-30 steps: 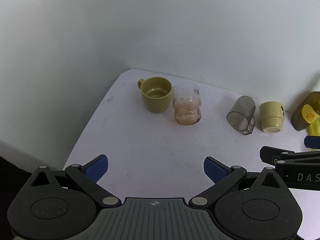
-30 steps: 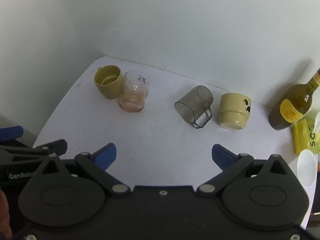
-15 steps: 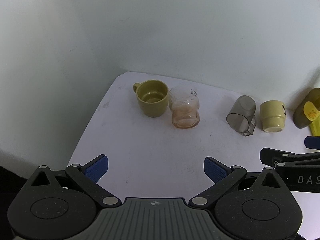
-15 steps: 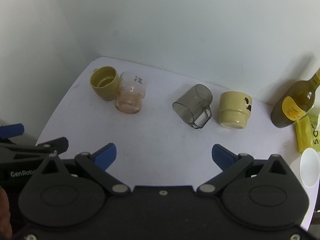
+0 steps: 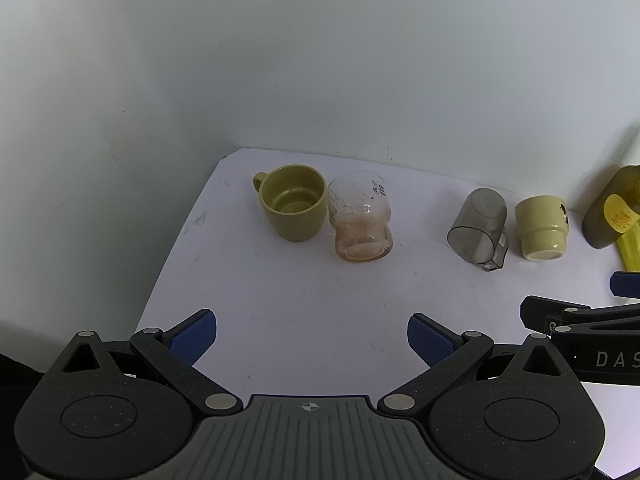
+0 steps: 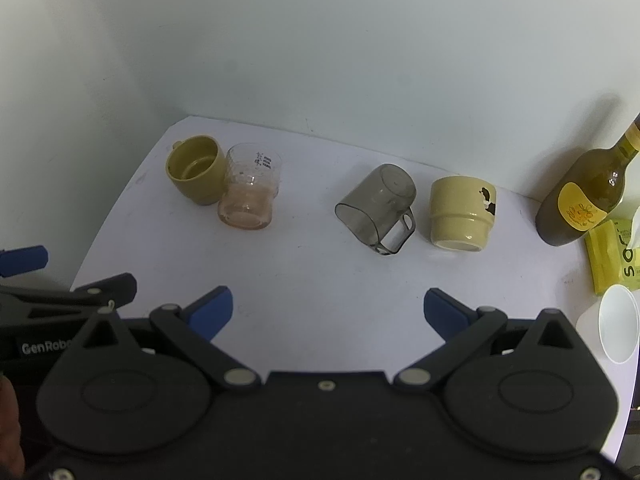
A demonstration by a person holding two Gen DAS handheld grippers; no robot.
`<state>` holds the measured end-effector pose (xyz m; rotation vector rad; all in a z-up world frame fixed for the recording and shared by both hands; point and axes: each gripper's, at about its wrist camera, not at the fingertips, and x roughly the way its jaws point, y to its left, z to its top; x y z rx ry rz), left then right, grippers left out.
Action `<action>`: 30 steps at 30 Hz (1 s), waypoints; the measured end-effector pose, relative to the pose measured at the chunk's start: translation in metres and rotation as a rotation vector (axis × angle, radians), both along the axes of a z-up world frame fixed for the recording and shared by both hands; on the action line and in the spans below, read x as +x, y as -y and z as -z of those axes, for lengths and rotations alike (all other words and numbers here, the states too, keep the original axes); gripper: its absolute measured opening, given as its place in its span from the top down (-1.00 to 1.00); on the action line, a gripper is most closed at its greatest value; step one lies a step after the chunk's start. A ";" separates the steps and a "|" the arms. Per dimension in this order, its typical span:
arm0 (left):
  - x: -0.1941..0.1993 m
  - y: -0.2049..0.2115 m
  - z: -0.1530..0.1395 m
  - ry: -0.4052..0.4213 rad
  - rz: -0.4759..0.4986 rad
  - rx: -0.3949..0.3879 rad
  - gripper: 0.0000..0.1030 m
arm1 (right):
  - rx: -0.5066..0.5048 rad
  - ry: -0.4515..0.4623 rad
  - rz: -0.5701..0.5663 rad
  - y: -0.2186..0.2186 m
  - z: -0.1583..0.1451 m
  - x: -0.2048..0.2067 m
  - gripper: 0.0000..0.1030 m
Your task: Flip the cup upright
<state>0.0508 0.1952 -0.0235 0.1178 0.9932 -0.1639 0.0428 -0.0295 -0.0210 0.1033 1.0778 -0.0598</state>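
Observation:
A grey see-through cup (image 6: 378, 208) with a handle lies tipped on the white table (image 6: 320, 276), mouth toward me; it also shows in the left wrist view (image 5: 478, 228). A cream cup (image 6: 462, 212) stands upside down right of it (image 5: 542, 226). An olive mug (image 5: 292, 206) and a clear pinkish glass (image 5: 360, 216) stand upright at the far left, touching (image 6: 196, 174) (image 6: 250, 192). My left gripper (image 5: 312, 334) is open and empty, well short of the cups. My right gripper (image 6: 328, 310) is open and empty, short of the grey cup.
A dark olive bottle (image 6: 580, 200) with a yellow label stands at the far right by the wall. A yellow packet (image 6: 610, 256) and a white paper cup (image 6: 618, 328) lie at the right edge. The wall runs close behind the cups.
Both grippers have drawn back and risen a little, so the cups look smaller and farther. Nothing on the table has moved.

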 end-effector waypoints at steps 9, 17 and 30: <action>-0.005 -0.005 -0.001 0.003 -0.008 -0.004 -1.00 | 0.005 0.003 -0.009 -0.002 -0.001 -0.001 -1.00; -0.011 -0.013 -0.004 0.007 -0.014 -0.007 -1.00 | 0.006 0.009 -0.017 -0.006 -0.003 -0.006 -1.00; -0.015 -0.017 -0.004 0.008 -0.009 -0.020 -1.00 | 0.004 0.014 -0.008 -0.008 -0.003 -0.010 -1.00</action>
